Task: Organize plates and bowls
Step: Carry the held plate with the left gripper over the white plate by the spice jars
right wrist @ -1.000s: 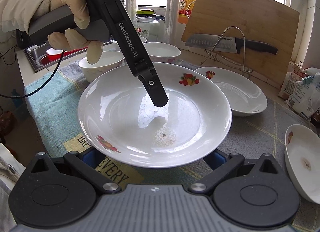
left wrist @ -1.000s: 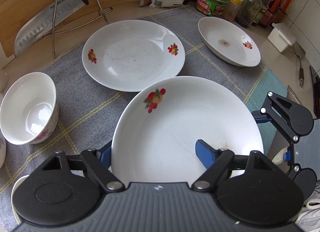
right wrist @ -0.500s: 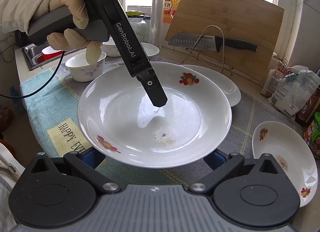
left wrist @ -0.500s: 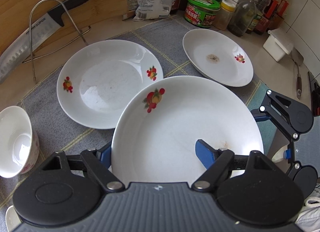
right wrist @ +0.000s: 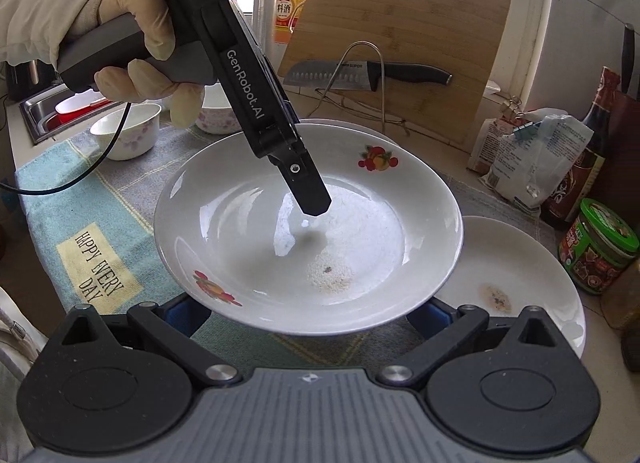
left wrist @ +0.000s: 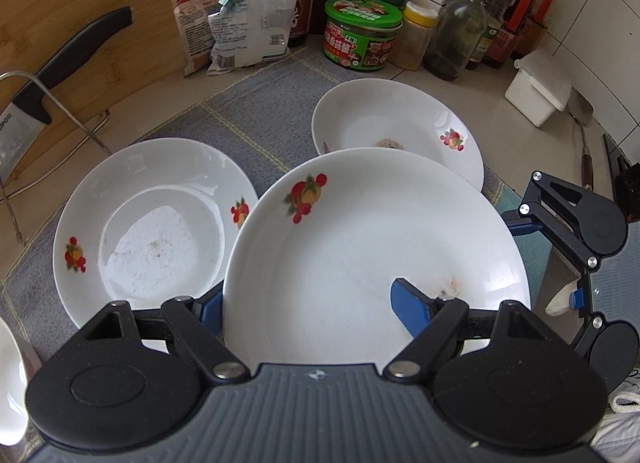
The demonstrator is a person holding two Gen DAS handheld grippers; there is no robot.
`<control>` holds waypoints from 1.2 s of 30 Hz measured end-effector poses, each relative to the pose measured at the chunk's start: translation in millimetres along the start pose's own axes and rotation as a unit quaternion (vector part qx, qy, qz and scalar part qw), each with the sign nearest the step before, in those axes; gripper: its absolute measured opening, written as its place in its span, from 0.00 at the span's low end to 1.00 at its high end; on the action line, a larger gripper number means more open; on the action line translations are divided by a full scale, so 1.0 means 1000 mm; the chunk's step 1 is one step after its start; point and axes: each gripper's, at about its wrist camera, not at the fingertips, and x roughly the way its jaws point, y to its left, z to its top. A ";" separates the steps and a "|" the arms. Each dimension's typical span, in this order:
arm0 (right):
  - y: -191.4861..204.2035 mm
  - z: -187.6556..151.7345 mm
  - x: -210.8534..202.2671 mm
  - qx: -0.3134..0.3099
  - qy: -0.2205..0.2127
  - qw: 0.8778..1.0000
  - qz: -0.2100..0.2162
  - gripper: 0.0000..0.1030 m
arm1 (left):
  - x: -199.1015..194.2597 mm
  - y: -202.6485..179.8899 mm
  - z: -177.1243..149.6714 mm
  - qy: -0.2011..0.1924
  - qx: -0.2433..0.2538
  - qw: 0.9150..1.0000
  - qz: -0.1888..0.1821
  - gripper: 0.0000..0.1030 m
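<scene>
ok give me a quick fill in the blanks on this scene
The left gripper clamps the lifted plate by its ___.
Besides it, ___ plates lie on the cloth.
The knife has a ___ handle.
The jar has a ___ lid.
Missing: rim; two; black; green

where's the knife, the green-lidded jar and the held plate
knife (right wrist: 408, 73), right wrist view, on its black handle
green-lidded jar (left wrist: 362, 13), left wrist view, on the lid
held plate (left wrist: 360, 247), left wrist view, on its bare centre
</scene>
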 end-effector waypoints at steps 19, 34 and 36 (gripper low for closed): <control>-0.050 -0.018 -0.013 0.042 0.010 0.998 -0.045 1.00 | 0.046 -0.033 0.062 0.009 0.057 0.998 -0.028 0.79; -0.079 -0.031 -0.012 0.071 0.017 0.995 -0.065 1.00 | 0.079 -0.047 0.100 0.025 0.088 0.995 -0.038 0.80; -0.082 -0.033 -0.012 0.075 0.018 0.995 -0.068 1.00 | 0.083 -0.049 0.103 0.027 0.092 0.995 -0.041 0.80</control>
